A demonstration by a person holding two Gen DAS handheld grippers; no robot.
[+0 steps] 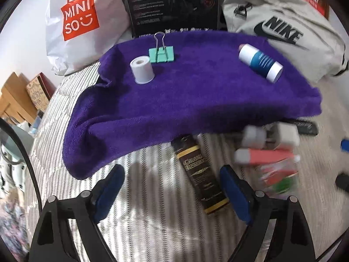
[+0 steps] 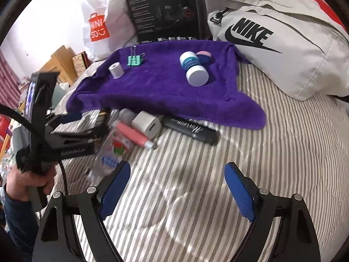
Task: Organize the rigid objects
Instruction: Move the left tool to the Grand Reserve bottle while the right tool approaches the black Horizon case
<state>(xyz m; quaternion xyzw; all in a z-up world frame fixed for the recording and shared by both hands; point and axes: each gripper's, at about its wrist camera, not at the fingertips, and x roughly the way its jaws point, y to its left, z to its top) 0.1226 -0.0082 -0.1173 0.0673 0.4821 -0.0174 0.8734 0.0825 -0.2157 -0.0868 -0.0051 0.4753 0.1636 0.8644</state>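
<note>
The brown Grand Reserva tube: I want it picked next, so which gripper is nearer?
Left. The left gripper hovers just beside the brown tube; the right gripper sits farther back over bare striped bedding.

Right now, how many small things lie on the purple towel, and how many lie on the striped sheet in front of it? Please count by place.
On the purple towel: 4 (mint binder clip, white roll, blue-and-white bottle, pink-and-blue jar).
On the striped sheet, as far as visible: 5 (brown box, white charger cube, pink tube, clear bottle, black tube).
Total: 9
</note>
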